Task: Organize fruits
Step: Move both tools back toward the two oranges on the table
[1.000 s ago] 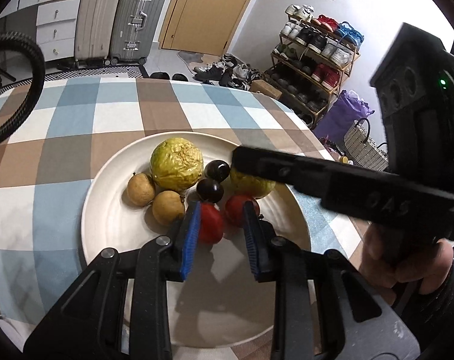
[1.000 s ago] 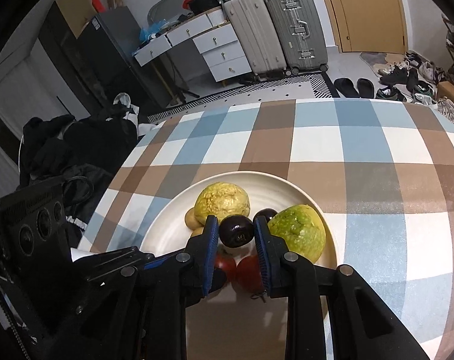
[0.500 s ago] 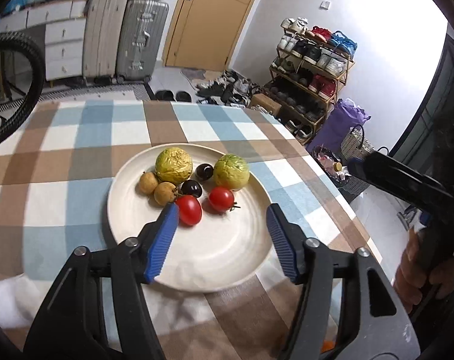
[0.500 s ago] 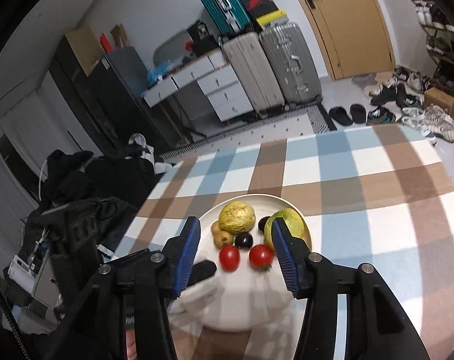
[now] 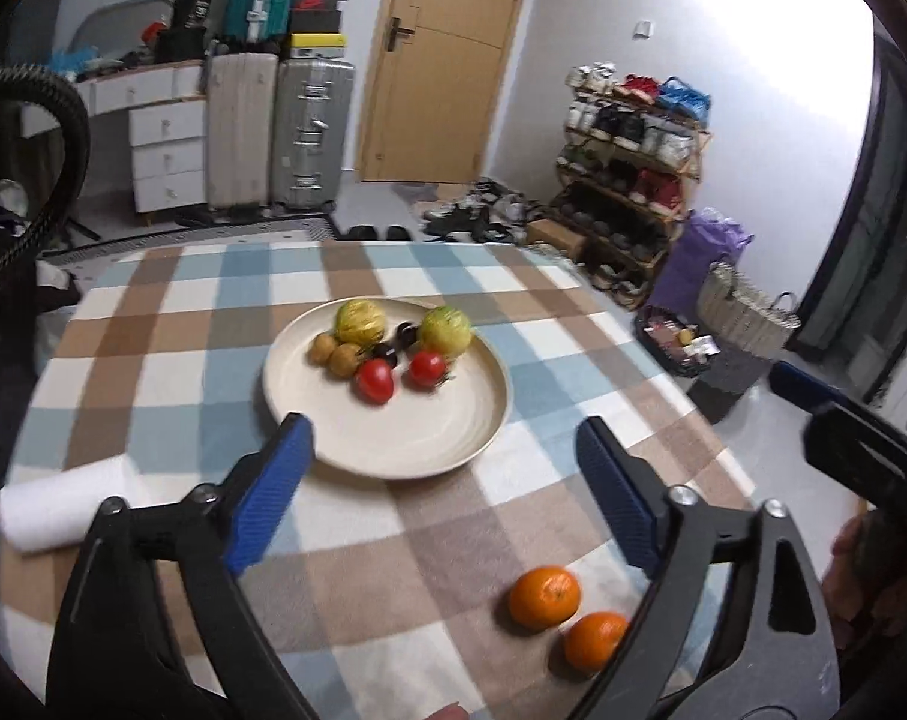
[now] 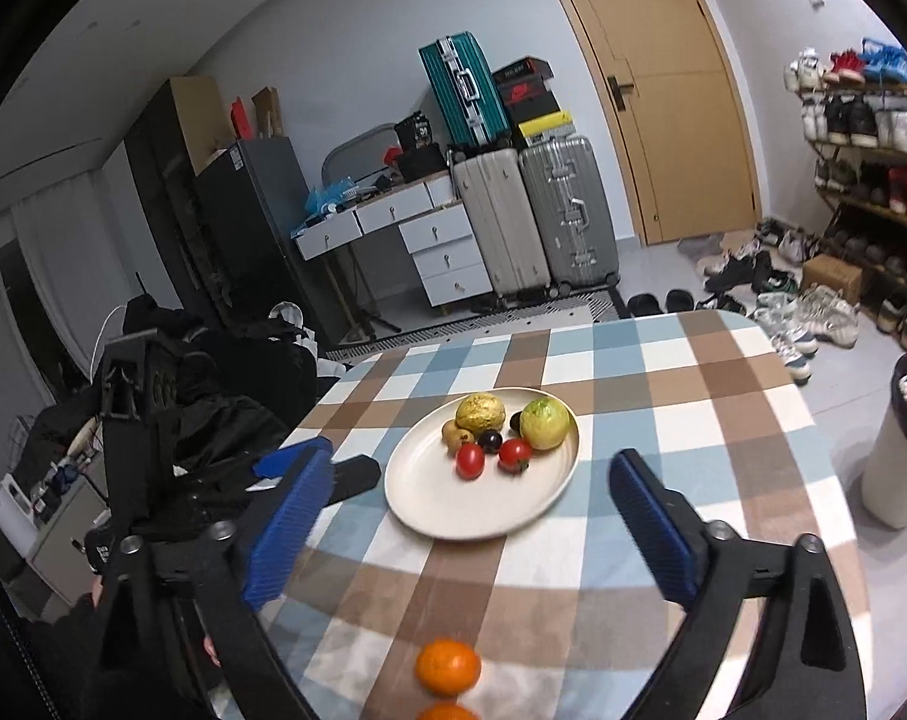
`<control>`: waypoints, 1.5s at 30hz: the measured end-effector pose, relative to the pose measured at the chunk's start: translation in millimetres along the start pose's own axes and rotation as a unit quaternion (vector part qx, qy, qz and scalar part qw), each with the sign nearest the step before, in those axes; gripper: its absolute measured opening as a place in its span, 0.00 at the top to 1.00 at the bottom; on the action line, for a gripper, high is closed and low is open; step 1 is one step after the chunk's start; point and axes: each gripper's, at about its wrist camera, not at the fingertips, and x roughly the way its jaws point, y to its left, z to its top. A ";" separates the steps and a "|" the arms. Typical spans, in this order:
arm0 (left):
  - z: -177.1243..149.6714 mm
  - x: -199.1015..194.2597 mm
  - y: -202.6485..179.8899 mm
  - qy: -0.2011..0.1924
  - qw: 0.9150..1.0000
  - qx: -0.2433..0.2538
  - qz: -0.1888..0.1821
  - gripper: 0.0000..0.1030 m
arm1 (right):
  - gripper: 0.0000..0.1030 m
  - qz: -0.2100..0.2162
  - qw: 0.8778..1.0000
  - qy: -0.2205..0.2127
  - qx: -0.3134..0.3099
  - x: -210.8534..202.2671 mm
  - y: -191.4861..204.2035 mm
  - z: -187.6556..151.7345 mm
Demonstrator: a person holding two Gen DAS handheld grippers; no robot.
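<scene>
Your left gripper (image 5: 444, 495) and right gripper (image 6: 474, 513) are both opening, nothing between their blue pads. Ahead, the cream plate (image 5: 453, 438) holds tomatoes (image 5: 374, 380), dark plums perhaps, and yellow-green fruit. Two oranges (image 5: 543, 595) lie nearer on the checked tablecloth (image 5: 153, 336).

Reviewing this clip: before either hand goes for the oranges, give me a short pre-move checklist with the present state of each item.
1. Left tongs hold nothing: ok; jaws opening, nothing between them.
2. Right tongs hold nothing: ok; jaws opening, nothing between them.
3. Oranges off the plate and uncovered: ok; near orange and second orange lie on the checked cloth.
4. Room on the plate: ok; its near half is bare.
5. Plated fruit settled: ok; the tomatoes and the other fruit sit inside the rim.
6. Oranges touching each other: cannot tell.
</scene>
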 end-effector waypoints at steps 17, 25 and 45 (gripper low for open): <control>-87.0 -23.0 7.5 0.054 0.998 -0.023 0.029 0.01 | 0.02 -0.026 0.997 0.051 -0.052 -30.1 30.0 -90.7; -105.2 -21.3 10.4 0.079 0.996 -0.028 0.028 0.01 | 0.02 -0.024 0.993 0.114 -0.029 -6.2 23.3 -136.1; -109.5 -6.3 16.0 0.107 0.993 -0.034 0.023 0.01 | 0.41 -0.007 0.984 0.178 0.013 35.2 12.1 -149.6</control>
